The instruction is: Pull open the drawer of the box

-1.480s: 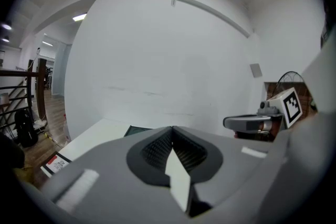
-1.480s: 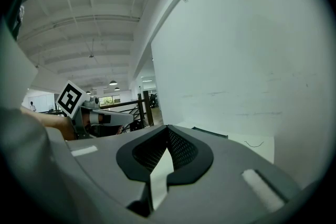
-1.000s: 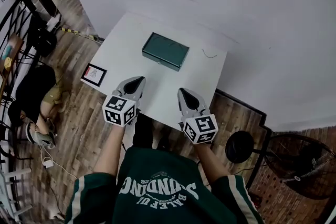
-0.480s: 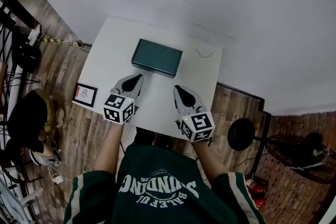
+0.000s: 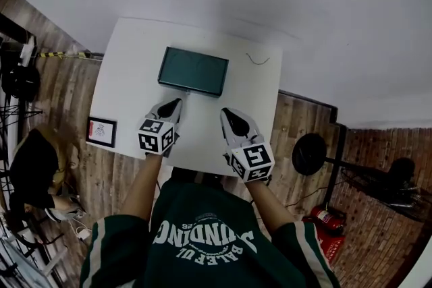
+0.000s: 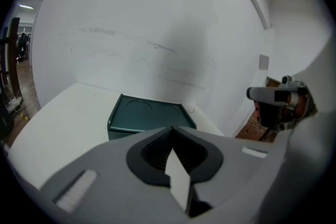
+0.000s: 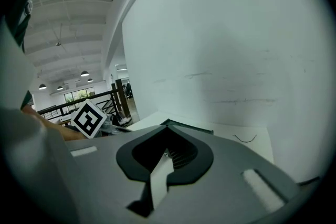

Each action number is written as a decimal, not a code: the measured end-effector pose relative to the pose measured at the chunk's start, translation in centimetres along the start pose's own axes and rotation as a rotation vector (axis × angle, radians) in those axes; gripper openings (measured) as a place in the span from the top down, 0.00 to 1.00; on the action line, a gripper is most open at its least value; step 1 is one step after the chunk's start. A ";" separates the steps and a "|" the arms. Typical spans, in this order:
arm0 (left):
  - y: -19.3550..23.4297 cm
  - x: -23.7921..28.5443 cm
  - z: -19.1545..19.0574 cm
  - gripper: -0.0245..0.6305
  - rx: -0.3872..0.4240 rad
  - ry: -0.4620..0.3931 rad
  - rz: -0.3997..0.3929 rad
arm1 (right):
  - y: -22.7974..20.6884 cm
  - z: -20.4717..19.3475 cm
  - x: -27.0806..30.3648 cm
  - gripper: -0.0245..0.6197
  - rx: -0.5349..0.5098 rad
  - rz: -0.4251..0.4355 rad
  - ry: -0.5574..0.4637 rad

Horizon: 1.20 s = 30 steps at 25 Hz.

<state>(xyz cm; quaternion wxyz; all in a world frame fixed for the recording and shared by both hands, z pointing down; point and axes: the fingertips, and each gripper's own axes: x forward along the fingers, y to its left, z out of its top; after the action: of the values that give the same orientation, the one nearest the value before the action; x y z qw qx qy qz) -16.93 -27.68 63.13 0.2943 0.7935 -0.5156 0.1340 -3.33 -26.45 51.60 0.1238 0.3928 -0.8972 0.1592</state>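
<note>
A dark green box [image 5: 194, 71] lies flat on the white table [image 5: 128, 77], its drawer closed as far as I can see; the box [image 6: 147, 118] fills the middle of the left gripper view. My left gripper [image 5: 177, 103] hovers just short of the box's near edge, jaws shut on nothing. To its right my right gripper [image 5: 225, 113] is also shut and empty, a little nearer to me. In the right gripper view only the box's corner [image 7: 189, 127] shows above the jaws, with the left gripper's marker cube [image 7: 88, 119] at the left.
A thin dark wire [image 5: 256, 61] lies on the table right of the box. A framed picture [image 5: 101, 131] rests on the wooden floor at the table's left. A round stool [image 5: 309, 154] and a red extinguisher [image 5: 327, 218] stand to the right. A white wall rises behind the table.
The head view has swung, so the table and box now sit more squarely ahead. Both grippers have crept forward, the left one closing on the box's near edge. Both stay shut.
</note>
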 end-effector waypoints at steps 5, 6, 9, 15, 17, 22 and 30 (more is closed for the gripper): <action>1.5 2.8 -3.1 0.86 -0.060 0.092 -0.012 | -0.3 -0.8 0.3 0.96 0.015 -0.029 0.018; 1.7 3.4 -3.6 0.85 -0.073 0.112 -0.015 | -0.4 -0.9 0.2 0.96 0.020 -0.037 0.021; 1.9 5.3 -4.9 0.76 -0.114 0.166 -0.027 | -0.9 -1.5 -0.2 0.96 0.037 -0.065 0.028; 2.5 8.2 -6.4 0.71 -0.238 0.216 -0.035 | -1.8 -2.4 -1.2 0.96 0.064 -0.126 0.039; 2.8 8.9 -7.0 0.71 -0.274 0.229 -0.030 | -2.2 -2.5 -1.7 0.96 0.074 -0.150 0.037; 3.8 9.9 -7.8 0.71 -0.306 0.246 0.002 | -3.3 -2.8 -3.0 0.96 0.092 -0.207 0.035; 3.6 10.1 -8.0 0.77 -0.323 0.247 -0.005 | -4.2 -3.4 -4.7 0.96 0.110 -0.257 0.033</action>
<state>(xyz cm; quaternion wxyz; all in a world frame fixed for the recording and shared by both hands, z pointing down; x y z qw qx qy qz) -15.03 -31.37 75.90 0.4791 0.7147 -0.4886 0.1450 3.22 -24.71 53.86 0.1365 0.5078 -0.8274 0.1973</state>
